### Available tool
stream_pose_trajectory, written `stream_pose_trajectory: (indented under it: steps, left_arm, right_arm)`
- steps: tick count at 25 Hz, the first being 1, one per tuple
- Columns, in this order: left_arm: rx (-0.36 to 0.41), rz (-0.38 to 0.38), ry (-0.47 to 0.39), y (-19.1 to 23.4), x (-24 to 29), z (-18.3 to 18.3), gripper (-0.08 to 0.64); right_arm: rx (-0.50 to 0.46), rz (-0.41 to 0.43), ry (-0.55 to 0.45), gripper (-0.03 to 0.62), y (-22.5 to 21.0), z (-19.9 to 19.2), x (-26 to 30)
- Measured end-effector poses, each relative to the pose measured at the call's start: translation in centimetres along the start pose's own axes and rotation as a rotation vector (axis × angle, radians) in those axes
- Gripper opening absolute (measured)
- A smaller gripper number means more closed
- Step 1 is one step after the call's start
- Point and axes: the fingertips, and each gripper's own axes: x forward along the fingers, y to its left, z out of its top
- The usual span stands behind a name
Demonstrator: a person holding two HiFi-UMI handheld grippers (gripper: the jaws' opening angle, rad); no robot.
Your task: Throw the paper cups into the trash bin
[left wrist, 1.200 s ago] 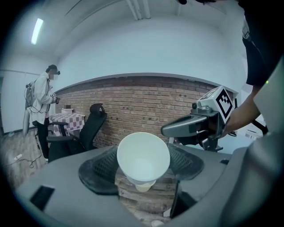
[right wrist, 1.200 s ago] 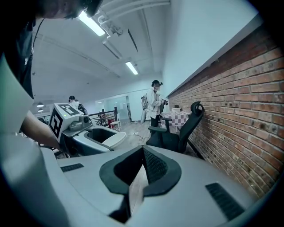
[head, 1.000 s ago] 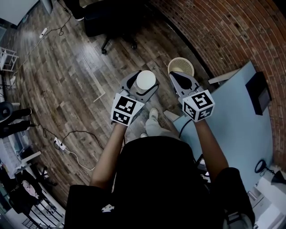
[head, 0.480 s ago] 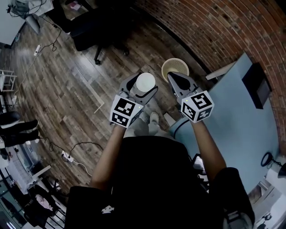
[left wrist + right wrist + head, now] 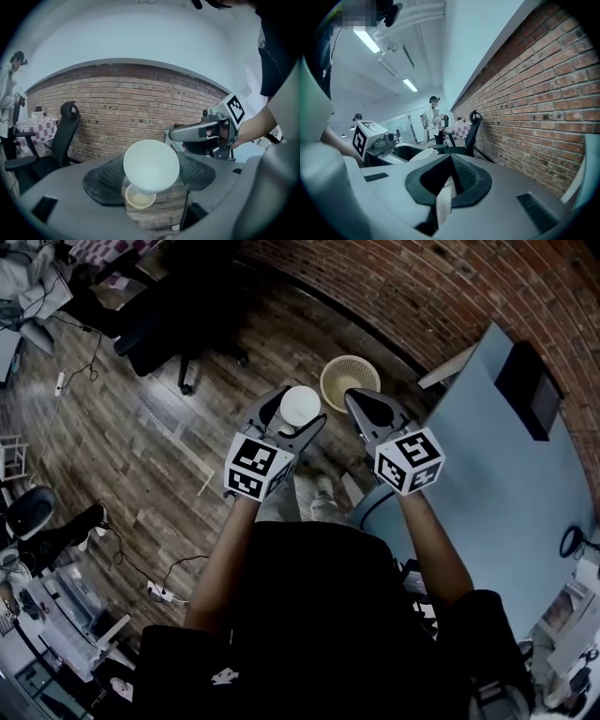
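- Head view is dim, corners dark.
- Ceiling lights [image 5: 368,42] glow bright in the right gripper view.
- Gripper views curve and go dark at edges.

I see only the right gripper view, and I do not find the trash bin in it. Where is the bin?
Observer: In the head view the trash bin stands on the floor near the brick wall, just ahead of the right gripper.
Operator: Does the left gripper hold something?
Observer: Yes. The left gripper is shut on a white paper cup, and the cup looks empty inside.
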Motion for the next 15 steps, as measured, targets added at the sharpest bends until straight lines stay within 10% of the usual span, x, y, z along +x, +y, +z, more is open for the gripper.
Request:
stream_pose_trajectory:
  steps: [15]
  left_arm:
    - [0.116,-0.283,0.064,2.8,7.9,2.4,0.353]
  right_arm:
    - [0.108,-0.286,-0.040,0.005,-7.8,0.7,0.9]
